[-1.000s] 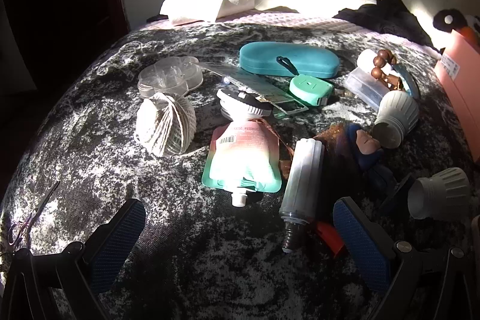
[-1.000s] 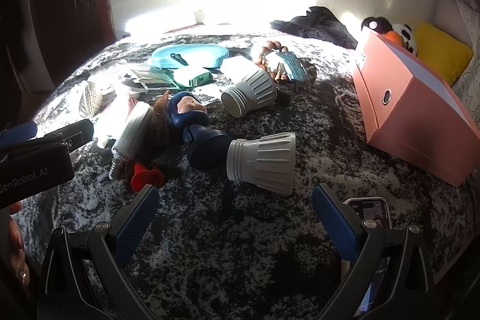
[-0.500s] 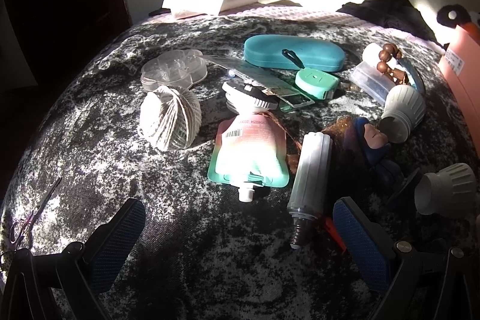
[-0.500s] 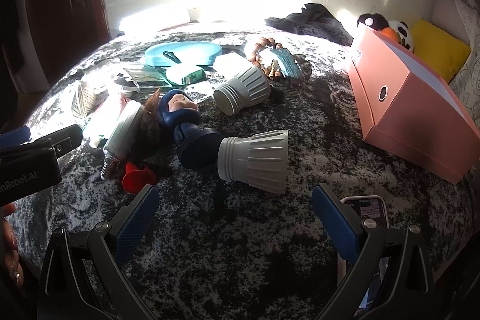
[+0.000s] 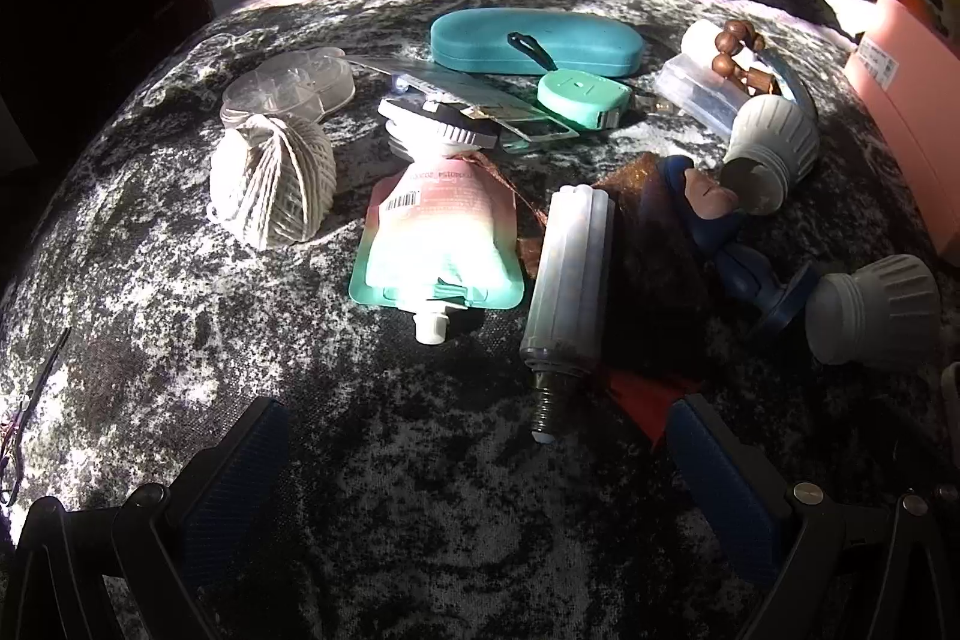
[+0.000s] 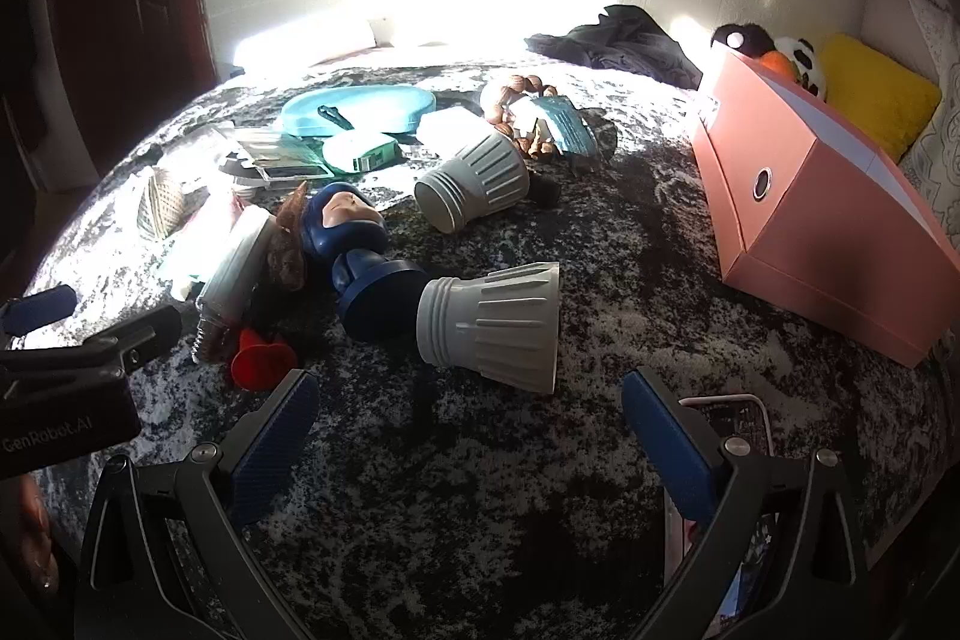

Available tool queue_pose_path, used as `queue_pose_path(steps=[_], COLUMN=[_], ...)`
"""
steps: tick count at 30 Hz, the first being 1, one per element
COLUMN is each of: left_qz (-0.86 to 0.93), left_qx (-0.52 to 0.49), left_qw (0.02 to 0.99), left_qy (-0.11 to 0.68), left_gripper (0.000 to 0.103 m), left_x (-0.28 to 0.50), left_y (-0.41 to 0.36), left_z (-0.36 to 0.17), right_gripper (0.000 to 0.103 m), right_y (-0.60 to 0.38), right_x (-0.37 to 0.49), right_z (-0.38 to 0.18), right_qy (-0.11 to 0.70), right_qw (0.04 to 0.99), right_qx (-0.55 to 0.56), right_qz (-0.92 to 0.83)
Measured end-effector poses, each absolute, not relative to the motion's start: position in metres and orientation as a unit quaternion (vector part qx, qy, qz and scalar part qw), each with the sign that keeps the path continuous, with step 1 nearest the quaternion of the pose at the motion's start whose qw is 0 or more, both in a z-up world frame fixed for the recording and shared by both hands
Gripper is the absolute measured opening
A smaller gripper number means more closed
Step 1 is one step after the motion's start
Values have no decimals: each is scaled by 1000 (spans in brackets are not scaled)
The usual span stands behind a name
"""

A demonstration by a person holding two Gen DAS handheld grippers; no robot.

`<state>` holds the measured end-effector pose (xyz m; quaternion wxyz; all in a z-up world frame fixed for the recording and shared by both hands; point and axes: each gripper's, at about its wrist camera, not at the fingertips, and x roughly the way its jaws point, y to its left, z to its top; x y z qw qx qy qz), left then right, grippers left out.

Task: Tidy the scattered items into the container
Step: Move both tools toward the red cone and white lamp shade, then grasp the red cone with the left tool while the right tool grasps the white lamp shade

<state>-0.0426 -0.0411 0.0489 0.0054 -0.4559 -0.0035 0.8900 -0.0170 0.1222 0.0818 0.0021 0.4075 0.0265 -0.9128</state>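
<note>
Scattered items lie on a dark marbled cloth. In the left wrist view my left gripper (image 5: 480, 460) is open just short of a spout pouch (image 5: 441, 244) and a white tube bulb (image 5: 570, 283), with a twine ball (image 5: 273, 187) to the left. A teal case (image 5: 534, 40), a mint tape measure (image 5: 579, 97) and a blue figurine (image 5: 714, 214) lie farther off. In the right wrist view my right gripper (image 6: 471, 430) is open just short of a grey lamp base (image 6: 498, 325). A second grey lamp base (image 6: 474, 187) lies beyond. The pink box (image 6: 810, 214) stands at right.
A red cone (image 6: 261, 361) lies by the tube bulb. A phone (image 6: 729, 424) lies under my right gripper's right finger. Small scissors (image 5: 30, 400) sit at the cloth's left edge. Dark clothing (image 6: 612, 40), plush toys and a yellow cushion (image 6: 876, 94) are at the back.
Both grippers have moved forward slightly toward the items, which now look a little nearer and larger. Nothing was taken hold of.
</note>
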Motion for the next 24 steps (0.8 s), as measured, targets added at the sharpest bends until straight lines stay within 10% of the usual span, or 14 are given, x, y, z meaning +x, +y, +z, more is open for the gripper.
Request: queue_pose_path(steps=[8, 24], left_qz=[874, 885], left_qx=[-484, -466], left_qw=[39, -22], left_qy=[-12, -7], left_gripper=[103, 103], left_x=[-45, -61], left_y=[-19, -6], left_z=[26, 2], right_gripper=[76, 70], right_y=[146, 159], right_x=[-29, -41], right_z=[80, 70], right_qy=[-14, -36], right_qw=[29, 43], right_qx=[430, 453], right_qz=[-902, -890])
